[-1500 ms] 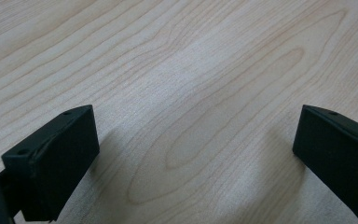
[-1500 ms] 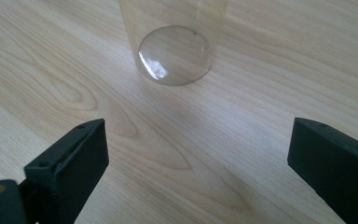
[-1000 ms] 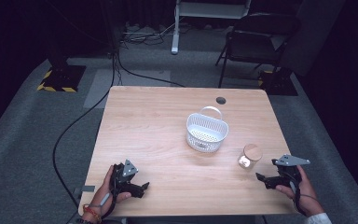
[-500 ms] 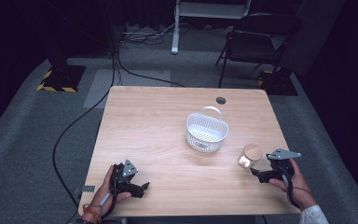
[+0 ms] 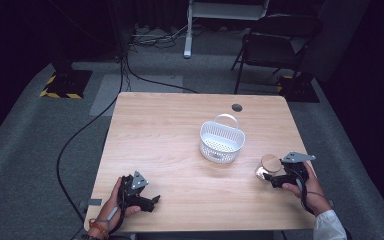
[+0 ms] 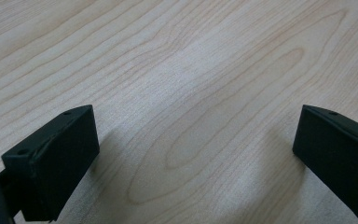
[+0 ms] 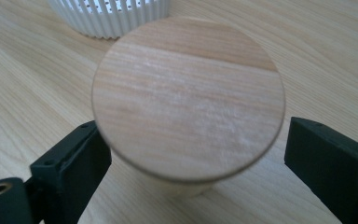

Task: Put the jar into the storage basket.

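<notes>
A small jar with a round wooden lid [image 5: 269, 164] stands near the table's right front edge. My right gripper [image 5: 271, 177] reaches it from the front right, one jaw on each side. In the right gripper view the lid [image 7: 189, 98] sits between the jaws. The left jaw is tucked under the lid's rim and the right jaw stands a little clear. The jaws have just been closing, and I see no pad pressing on the jar. My left gripper [image 5: 152, 201] rests at the front left, open over bare wood [image 6: 196, 140].
A white slatted basket with a handle [image 5: 221, 141] stands behind and left of the jar, its wall close by in the right gripper view [image 7: 109, 16]. A black round grommet [image 5: 237, 107] sits near the wooden table's [image 5: 170, 130] far edge. A chair [image 5: 275, 35] stands beyond.
My right gripper has slid left toward the jar, which now stands between its jaws. The left hand and gripper have not moved.
</notes>
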`<state>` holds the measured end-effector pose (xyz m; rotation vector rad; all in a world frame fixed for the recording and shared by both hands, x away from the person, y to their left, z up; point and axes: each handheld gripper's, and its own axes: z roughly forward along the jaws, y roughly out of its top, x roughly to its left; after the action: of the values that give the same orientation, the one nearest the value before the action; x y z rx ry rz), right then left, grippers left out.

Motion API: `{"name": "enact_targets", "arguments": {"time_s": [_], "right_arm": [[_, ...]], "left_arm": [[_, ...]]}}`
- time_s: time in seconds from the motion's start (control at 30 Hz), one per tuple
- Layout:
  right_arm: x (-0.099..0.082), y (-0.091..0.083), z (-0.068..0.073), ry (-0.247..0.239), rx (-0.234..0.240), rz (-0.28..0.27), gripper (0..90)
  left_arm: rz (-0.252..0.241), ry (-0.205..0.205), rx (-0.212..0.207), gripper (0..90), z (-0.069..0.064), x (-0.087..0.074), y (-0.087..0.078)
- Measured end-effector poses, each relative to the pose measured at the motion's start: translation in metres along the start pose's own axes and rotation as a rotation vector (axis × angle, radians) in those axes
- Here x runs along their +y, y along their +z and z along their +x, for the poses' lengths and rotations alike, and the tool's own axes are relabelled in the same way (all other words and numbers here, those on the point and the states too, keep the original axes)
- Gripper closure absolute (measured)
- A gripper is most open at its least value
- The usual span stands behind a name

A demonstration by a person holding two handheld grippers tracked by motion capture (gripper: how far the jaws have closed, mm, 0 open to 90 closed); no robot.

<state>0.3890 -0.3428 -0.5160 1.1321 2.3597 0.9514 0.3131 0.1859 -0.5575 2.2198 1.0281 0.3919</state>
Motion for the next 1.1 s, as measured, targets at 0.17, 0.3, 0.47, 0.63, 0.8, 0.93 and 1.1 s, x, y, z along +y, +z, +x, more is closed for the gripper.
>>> {"name": "enact_targets", "arguments": {"time_s": [0.17,0.3,0.47,0.63,0.8,0.93,1.1], "right_arm": [[0.005,0.008,0.000,0.011,0.003,-0.003,9.5],[0.008,0.011,0.000,0.015,0.013,-0.011,13.9],[0.008,0.014,0.000,0.017,0.032,-0.027,20.0],[0.007,0.016,0.002,0.007,0.041,-0.041,25.3],[0.008,0.015,0.004,-0.009,0.046,-0.042,25.5],[0.011,0.012,0.006,-0.013,0.038,-0.057,25.5],[0.017,0.006,0.010,-0.010,0.031,-0.061,25.5]], "left_arm": [[0.000,0.000,0.000,0.0,0.000,0.000,0.000],[0.000,0.000,0.000,0.0,0.000,0.000,0.000],[0.000,0.000,0.000,0.0,0.000,0.000,0.000],[0.000,0.000,0.000,0.0,0.000,0.000,0.000],[0.000,0.000,0.000,0.0,0.000,0.000,0.000],[0.000,0.000,0.000,0.0,0.000,0.000,0.000],[0.000,0.000,0.000,0.0,0.000,0.000,0.000]]}}
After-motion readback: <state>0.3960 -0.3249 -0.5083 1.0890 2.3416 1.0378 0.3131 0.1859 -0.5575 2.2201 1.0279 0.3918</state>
